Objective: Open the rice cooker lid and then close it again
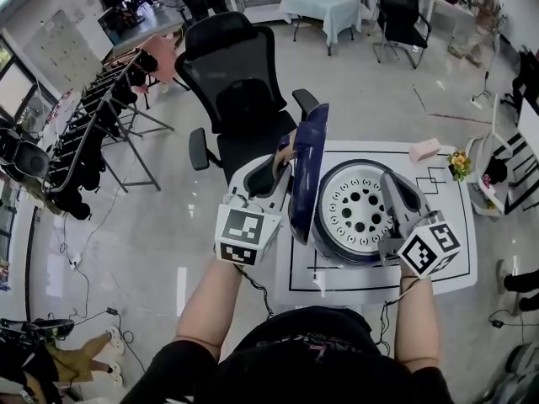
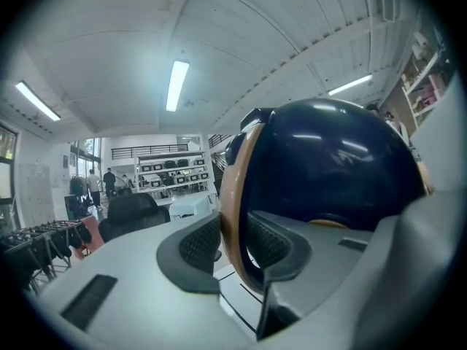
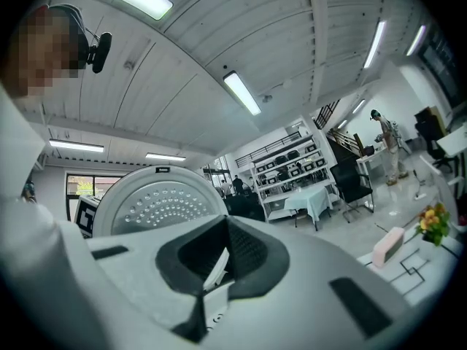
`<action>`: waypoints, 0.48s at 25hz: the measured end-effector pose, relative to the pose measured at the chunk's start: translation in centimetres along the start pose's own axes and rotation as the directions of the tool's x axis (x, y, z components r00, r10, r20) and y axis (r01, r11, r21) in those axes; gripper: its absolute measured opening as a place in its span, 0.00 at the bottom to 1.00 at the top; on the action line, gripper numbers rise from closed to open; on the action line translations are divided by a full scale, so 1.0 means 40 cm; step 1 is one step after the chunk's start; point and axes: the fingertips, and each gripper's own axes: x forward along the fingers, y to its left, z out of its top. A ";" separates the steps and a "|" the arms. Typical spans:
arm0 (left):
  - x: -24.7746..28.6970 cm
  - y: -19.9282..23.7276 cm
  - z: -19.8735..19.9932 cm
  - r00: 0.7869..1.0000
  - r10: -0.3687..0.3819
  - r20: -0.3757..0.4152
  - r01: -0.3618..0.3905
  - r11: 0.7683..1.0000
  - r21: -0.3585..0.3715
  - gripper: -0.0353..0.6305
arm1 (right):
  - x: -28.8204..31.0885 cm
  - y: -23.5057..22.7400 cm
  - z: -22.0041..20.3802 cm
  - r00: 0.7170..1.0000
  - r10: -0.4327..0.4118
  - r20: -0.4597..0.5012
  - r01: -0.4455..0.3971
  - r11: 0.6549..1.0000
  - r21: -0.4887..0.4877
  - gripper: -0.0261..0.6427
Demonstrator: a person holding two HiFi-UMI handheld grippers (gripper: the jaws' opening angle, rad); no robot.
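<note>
Though hidden overhead, left gripper pinching lid

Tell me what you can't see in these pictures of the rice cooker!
- Inside the rice cooker: head view, the holed white plate and the right tool cover it, so rice or none is unknown.
- Cooker's buttons: no view shows them.
- Pink block: head view, too small to name.
- Lower part of the lid: left gripper view, the left tool hides it with its own body.
</note>
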 end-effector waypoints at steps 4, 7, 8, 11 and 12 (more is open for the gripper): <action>-0.001 0.019 -0.020 1.000 0.023 -0.004 -0.023 0.998 -0.051 0.21 | 0.001 -0.001 -0.016 1.000 -0.003 -0.007 0.003 1.000 0.006 0.04; 0.003 0.017 -0.029 1.000 0.028 -0.002 -0.028 0.998 -0.062 0.21 | -0.003 -0.005 -0.026 1.000 -0.008 -0.016 0.008 1.000 0.003 0.04; 0.004 0.015 -0.030 1.000 0.029 0.000 -0.029 0.998 -0.063 0.21 | -0.004 -0.004 -0.028 1.000 -0.009 -0.018 0.009 1.000 0.002 0.04; 0.004 0.014 -0.029 1.000 0.027 0.002 -0.027 0.998 -0.063 0.21 | -0.005 0.005 -0.030 1.000 -0.006 -0.023 0.006 1.000 -0.002 0.04; 0.004 0.014 -0.029 1.000 0.028 0.002 -0.028 0.998 -0.060 0.21 | -0.005 0.009 -0.029 1.000 -0.005 -0.026 0.005 1.000 -0.006 0.04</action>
